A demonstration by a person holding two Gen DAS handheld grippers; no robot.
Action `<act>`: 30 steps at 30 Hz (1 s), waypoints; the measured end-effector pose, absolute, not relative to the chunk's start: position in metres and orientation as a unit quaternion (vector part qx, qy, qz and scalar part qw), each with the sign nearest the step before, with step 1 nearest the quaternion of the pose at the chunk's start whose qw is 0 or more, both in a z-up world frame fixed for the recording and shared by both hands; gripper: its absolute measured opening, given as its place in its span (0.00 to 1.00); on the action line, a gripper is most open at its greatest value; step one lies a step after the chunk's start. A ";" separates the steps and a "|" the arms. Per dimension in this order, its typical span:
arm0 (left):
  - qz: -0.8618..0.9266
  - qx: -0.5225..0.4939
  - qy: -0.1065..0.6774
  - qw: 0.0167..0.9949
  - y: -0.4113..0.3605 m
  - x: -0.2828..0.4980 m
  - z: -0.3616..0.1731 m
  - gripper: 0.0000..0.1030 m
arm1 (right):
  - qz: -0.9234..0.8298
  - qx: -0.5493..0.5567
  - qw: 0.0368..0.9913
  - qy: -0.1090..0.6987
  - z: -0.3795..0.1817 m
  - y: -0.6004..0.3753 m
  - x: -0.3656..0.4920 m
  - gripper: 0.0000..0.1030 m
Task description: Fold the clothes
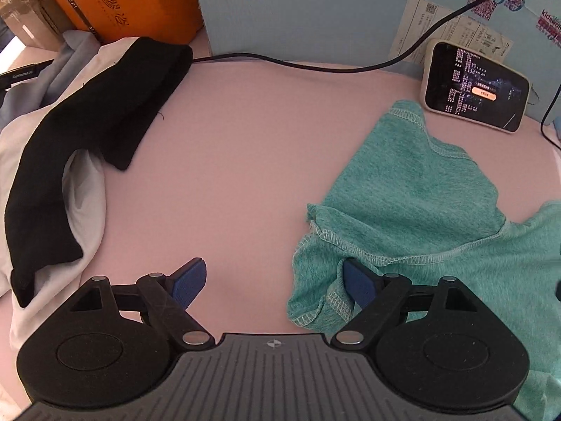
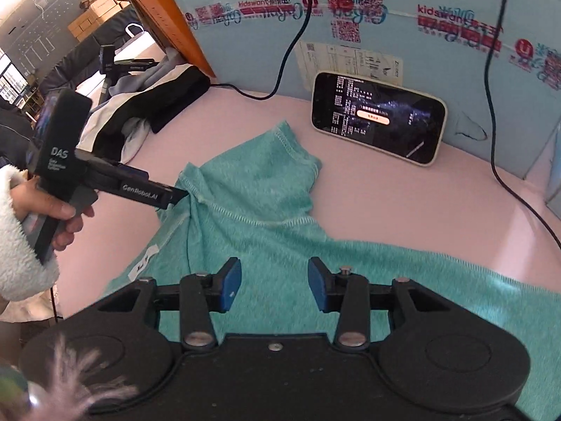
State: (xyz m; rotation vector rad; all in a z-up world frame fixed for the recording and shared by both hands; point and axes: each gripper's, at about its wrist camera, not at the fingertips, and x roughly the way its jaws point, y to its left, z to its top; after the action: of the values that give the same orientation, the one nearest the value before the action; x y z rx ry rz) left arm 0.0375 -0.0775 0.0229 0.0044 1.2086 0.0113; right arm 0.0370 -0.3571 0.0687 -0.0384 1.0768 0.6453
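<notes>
The left tool (image 1: 273, 280) stands wide open over the pink desk (image 1: 228, 140), one pad at the teal garment's (image 1: 420, 189) hem, gripping nothing. The right tool (image 2: 274, 289), half open and empty, hangs above the spread garment. Beyond lie black and white clothes (image 1: 105, 105) and a phone (image 2: 378, 117)

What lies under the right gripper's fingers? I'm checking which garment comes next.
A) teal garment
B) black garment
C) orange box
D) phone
A: in the right wrist view the right gripper hangs with jaws apart over the teal garment; the black garment lies far off by the wall.
</notes>
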 end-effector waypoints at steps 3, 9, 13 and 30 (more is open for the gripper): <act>-0.012 0.002 0.565 0.825 -0.073 0.035 0.032 0.82 | 0.295 -0.015 0.810 0.507 0.063 -0.349 0.056 0.42; -0.009 -0.011 0.553 0.833 -0.061 0.042 0.048 0.85 | 0.278 -0.008 0.807 0.521 0.048 -0.345 0.083 0.45; -0.018 -0.012 0.563 0.826 -0.065 0.058 0.038 0.85 | 0.274 0.012 0.799 0.535 0.036 -0.341 0.099 0.48; -0.031 -0.012 0.523 0.852 -0.099 0.078 0.016 0.02 | 0.300 0.012 0.787 0.539 0.015 -0.312 0.126 0.09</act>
State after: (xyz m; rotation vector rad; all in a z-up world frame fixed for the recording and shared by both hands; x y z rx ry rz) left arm 0.0780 -0.0986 0.0158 -0.0260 1.1004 -0.0647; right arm 0.1257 -0.3121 0.0148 0.0254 1.1625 0.6456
